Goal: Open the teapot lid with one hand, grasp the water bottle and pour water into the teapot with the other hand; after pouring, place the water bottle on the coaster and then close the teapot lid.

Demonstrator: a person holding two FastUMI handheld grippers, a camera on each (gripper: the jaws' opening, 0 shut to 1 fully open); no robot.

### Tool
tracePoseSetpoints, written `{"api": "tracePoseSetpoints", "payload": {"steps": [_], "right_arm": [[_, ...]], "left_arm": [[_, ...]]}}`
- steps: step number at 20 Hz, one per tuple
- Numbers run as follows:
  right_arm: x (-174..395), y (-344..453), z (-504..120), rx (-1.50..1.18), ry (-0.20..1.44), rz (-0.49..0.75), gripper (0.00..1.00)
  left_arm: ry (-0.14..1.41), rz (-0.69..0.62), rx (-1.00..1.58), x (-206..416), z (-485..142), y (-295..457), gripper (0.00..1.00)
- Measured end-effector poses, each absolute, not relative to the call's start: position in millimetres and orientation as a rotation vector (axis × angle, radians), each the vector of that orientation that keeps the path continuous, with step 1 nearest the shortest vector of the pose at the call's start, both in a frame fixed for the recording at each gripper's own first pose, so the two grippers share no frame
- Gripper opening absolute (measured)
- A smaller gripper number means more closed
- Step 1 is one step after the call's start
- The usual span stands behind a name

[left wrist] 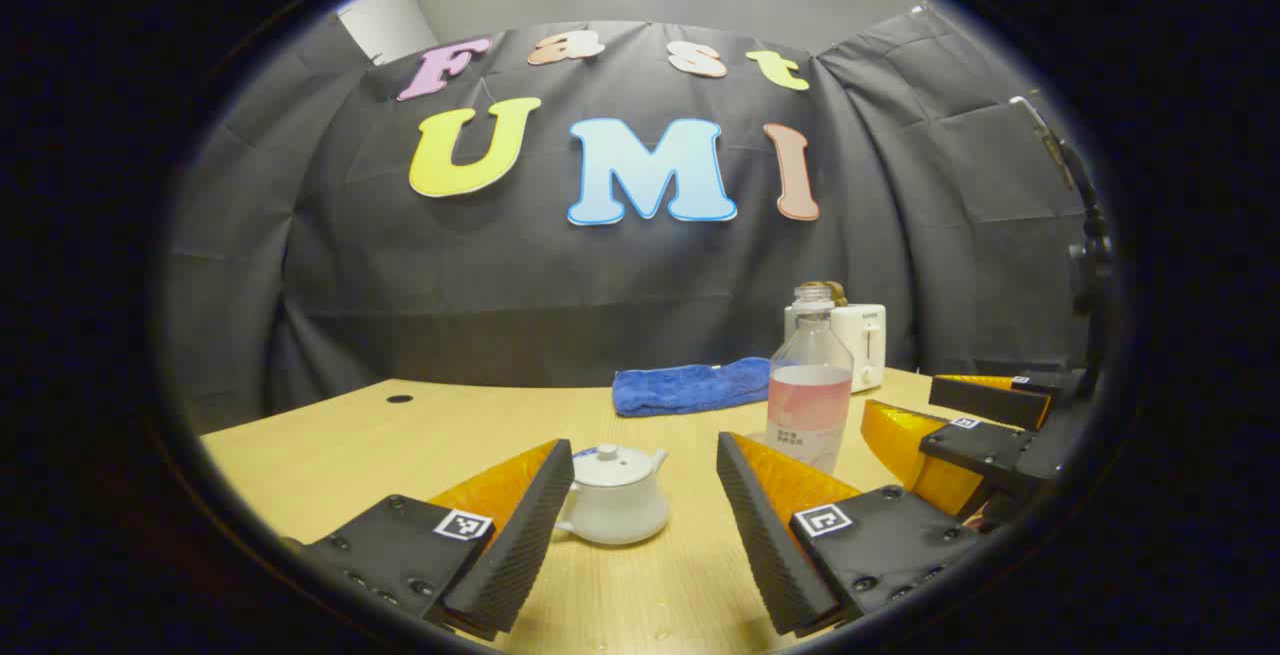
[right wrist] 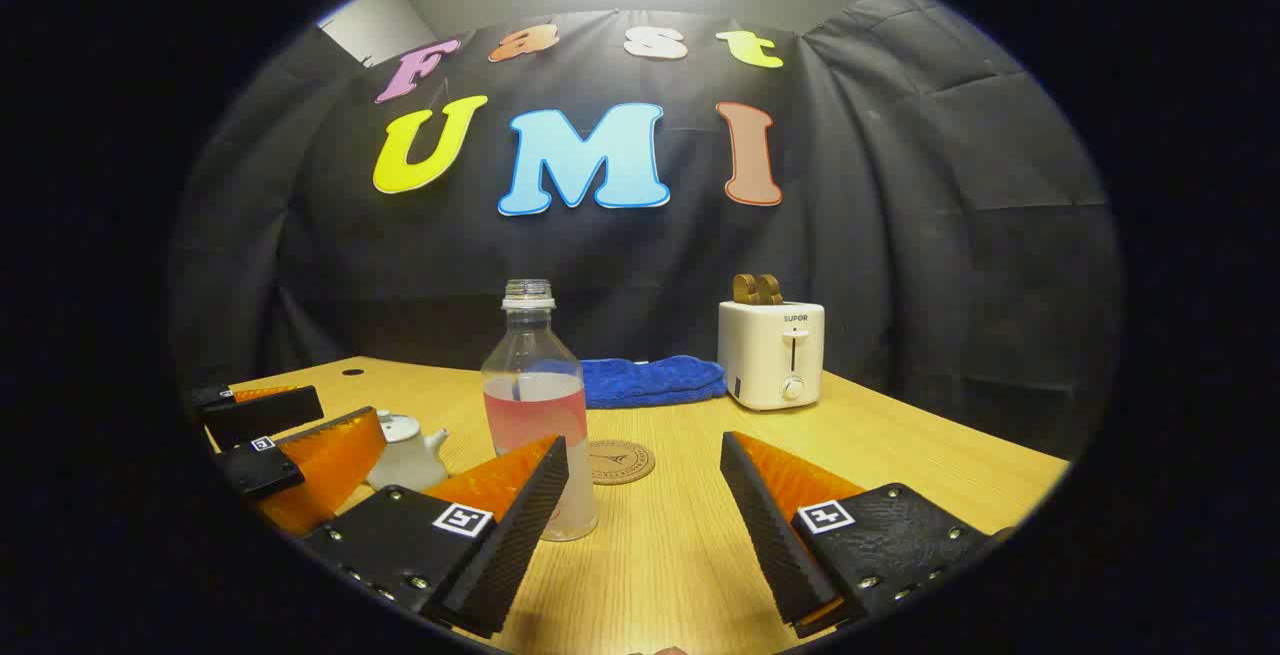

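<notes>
Your left gripper [left wrist: 645, 520] hangs low over the wooden table [left wrist: 330, 455] with its jaws spread wide and nothing between them. Just past its fingertips, in the left gripper view, the white teapot [left wrist: 613, 495] sits on the table with its lid [left wrist: 610, 463] on, spout pointing right, handle toward the left finger. Beyond the right finger stands the water bottle [left wrist: 810, 385], upright, uncapped, roughly half full of a pinkish liquid. To the right of the bottle you can see your right gripper [left wrist: 940, 410], also released and empty.

Your right gripper [right wrist: 645, 500] is likewise spread apart and grasps nothing in its own view. The water bottle [right wrist: 535, 405] stands just beside its left finger, partly hidden behind that fingertip; whether they touch I cannot tell. Left of it sits the teapot [right wrist: 408, 455], partly covered by your left gripper [right wrist: 290, 425]. The round brown coaster [right wrist: 620, 461] lies flat on the table just right of and behind the bottle, bare.

Farther back, a folded blue towel [right wrist: 655, 380] lies near the table's far edge, and a white toaster [right wrist: 772, 353] with two brown slices standing in its slots stands to the right of it. The black cloth wall [right wrist: 900, 235] hangs behind.
</notes>
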State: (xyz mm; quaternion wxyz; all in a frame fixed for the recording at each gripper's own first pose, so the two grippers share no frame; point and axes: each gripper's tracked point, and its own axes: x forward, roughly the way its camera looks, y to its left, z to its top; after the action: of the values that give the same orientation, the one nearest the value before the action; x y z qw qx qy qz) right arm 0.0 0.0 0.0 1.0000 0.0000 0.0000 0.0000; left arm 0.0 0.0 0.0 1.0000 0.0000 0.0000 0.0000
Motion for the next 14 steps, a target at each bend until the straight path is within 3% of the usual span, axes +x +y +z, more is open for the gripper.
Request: {"api": "tracePoseSetpoints", "payload": {"steps": [14], "right_arm": [[1.3,-3.6,-0.7,-0.001,0.002,-0.025,0.95]], "left_arm": [[0.001,0.003,-0.001,-1.7,2.6,-0.2,0.96]]}}
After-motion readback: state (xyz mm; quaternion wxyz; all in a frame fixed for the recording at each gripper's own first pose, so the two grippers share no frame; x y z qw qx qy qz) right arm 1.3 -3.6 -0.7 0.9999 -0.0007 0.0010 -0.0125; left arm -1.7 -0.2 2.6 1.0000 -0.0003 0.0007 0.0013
